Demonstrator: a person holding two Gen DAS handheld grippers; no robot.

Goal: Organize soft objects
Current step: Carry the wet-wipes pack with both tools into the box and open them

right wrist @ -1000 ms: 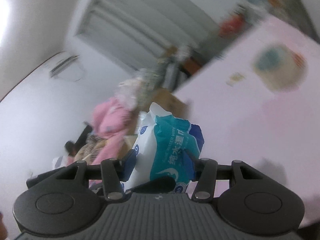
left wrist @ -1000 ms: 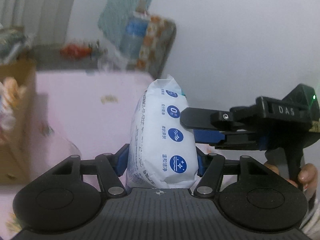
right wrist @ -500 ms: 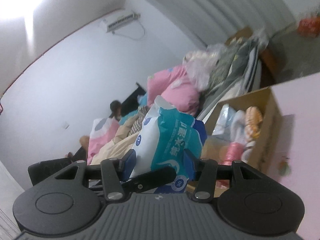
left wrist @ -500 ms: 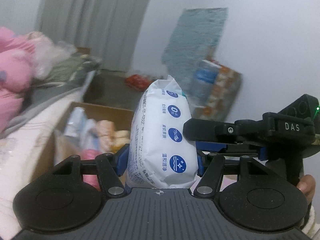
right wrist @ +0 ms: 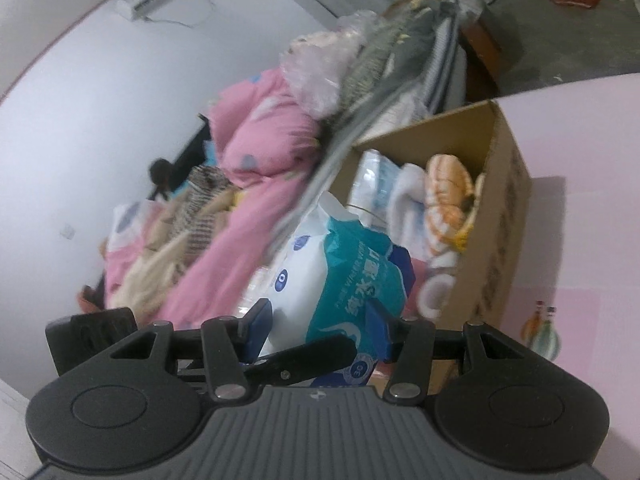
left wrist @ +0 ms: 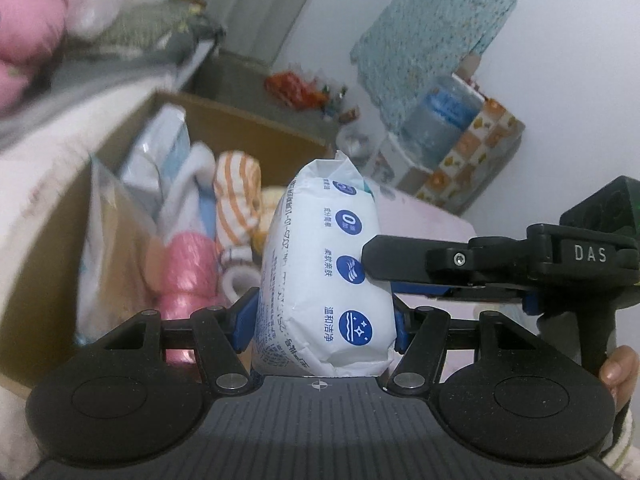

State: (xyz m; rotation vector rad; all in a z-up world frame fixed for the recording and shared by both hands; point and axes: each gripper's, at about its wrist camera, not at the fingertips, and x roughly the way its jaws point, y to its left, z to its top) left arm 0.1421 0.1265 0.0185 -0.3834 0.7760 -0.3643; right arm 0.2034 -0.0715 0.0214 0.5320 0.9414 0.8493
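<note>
A white and teal wet-wipes pack [left wrist: 320, 280] is held by both grippers at once. My left gripper [left wrist: 322, 316] is shut on its lower end. My right gripper [right wrist: 320, 320] is shut on the same pack [right wrist: 348, 272] from the side; it also shows in the left wrist view, with its fingers [left wrist: 404, 264] pressing the pack's right face. The pack hangs in the air next to an open cardboard box [left wrist: 52, 232] that holds soft things: a pink yarn roll [left wrist: 184, 276], an orange-striped cloth [left wrist: 236, 200] and plastic packs. The box also shows in the right wrist view [right wrist: 500, 216].
The box stands on a pink surface [right wrist: 580, 160]. A heap of pink bedding and clothes [right wrist: 248, 184] lies behind and left of the box. A water jug [left wrist: 440, 120] on a patterned stand is at the far right by the wall.
Both grippers have carried the pack together from over the pink surface to the box's edge. The box and its contents have come into view and grown larger. Both grips are unchanged.
</note>
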